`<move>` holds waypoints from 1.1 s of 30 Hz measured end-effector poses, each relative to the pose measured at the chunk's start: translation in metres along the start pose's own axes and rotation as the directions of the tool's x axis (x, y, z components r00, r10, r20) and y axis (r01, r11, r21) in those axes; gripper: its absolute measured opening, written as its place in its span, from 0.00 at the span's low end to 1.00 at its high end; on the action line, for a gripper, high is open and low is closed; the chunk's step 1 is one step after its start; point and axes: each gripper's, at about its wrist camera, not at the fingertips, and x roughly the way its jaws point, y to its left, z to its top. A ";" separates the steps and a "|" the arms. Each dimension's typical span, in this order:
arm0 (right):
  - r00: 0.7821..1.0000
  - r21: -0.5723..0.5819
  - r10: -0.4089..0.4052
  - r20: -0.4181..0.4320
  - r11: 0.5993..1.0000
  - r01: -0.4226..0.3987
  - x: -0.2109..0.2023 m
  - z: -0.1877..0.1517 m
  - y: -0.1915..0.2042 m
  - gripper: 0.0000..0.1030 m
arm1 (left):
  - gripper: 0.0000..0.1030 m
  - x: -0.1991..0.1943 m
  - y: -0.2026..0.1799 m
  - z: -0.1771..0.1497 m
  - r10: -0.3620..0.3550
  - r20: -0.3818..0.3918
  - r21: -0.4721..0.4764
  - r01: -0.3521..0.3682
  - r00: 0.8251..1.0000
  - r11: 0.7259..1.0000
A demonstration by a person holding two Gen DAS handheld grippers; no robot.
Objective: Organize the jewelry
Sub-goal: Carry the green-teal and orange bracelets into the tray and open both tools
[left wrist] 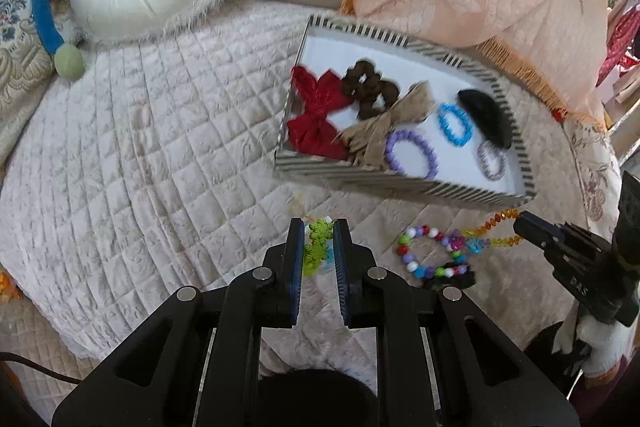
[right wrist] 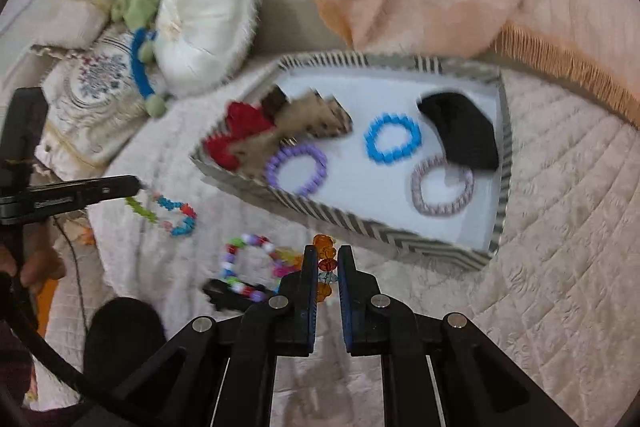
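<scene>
Left fingers point(left wrist: 317, 227): clamped on green flower bracelet point(left wrist: 316, 247), hanging lengthwise between them.
Right fingers point(right wrist: 325, 254): gripping amber bead strand point(right wrist: 323, 267), long axis along fingers.
Striped tray point(right wrist: 360, 227): just beyond fingertips.

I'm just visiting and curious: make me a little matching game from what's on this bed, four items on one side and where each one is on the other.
Items:
1. blue bead bracelet
2. green flower bracelet
3. orange bead bracelet
4. multicoloured bead bracelet

Places:
A. lying on the quilt, outside the box
B. pinched in the left gripper
C. inside the striped box
D. pinched in the right gripper

Pairs: 1-C, 2-B, 3-D, 4-A
</scene>
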 end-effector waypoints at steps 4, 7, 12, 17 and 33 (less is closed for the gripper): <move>0.999 -0.027 -0.003 0.040 1.000 0.004 -0.017 0.012 0.012 0.09 | 0.13 -0.018 -0.010 0.008 0.003 0.037 0.018 -0.004 0.999 1.000; 0.998 -0.039 -0.014 0.066 0.999 0.017 -0.029 0.020 0.015 0.09 | 0.13 -0.030 -0.017 0.015 0.008 0.065 0.030 -0.010 0.998 0.999; 0.994 -0.050 -0.022 0.104 0.998 0.027 -0.048 0.034 0.014 0.09 | 0.13 -0.042 -0.036 0.027 0.013 0.101 0.063 -0.020 0.995 0.998; 0.991 -0.051 -0.032 0.127 0.998 0.038 -0.056 0.048 0.011 0.09 | 0.13 -0.042 -0.055 0.041 0.022 0.121 0.099 -0.034 0.992 0.994; 0.995 -0.033 -0.032 0.094 0.999 0.035 -0.021 0.081 -0.008 0.09 | 0.13 -0.008 -0.086 0.095 0.032 0.112 0.131 -0.046 0.993 0.990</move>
